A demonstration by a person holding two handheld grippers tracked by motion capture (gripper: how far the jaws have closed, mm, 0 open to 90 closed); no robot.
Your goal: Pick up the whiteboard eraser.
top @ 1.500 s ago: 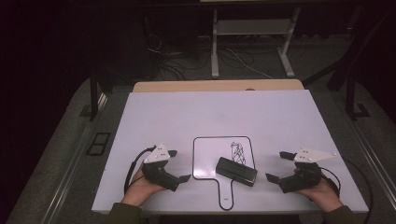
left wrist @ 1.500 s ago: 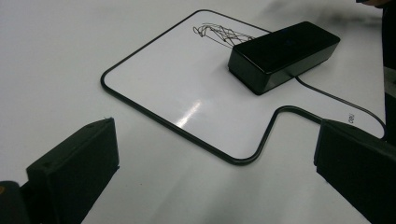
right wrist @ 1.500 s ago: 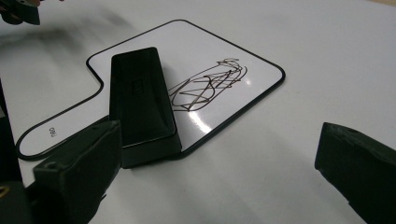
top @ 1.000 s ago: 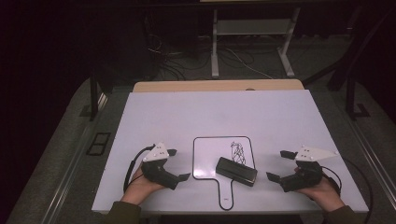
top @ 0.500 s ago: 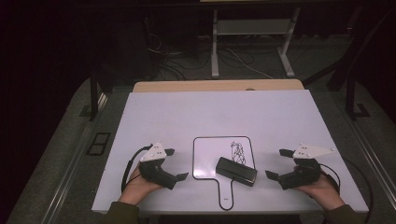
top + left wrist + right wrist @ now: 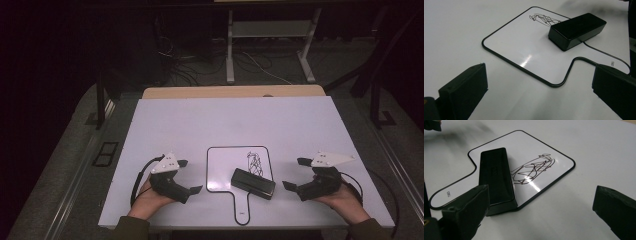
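Item one: a small paddle-shaped whiteboard [image 6: 222, 170] with a black edge, which we find lying flat near the front middle of the white desk [image 6: 235, 120], its short handle toward the person. A black scribble [image 6: 255, 161] marks its far right part.

Item two: a black block eraser [image 6: 253, 183], which we see resting on the whiteboard's near right part, just beside the scribble and slightly askew.

Item three: the left gripper [image 6: 186, 176], held in a hand [image 6: 150, 197] to the left of the whiteboard; we note its jaws spread wide, grasping nothing, pointed toward the board.

Item four: the right gripper [image 6: 296, 174], held to the right of the whiteboard; jaws likewise released and bare, aimed at the eraser.
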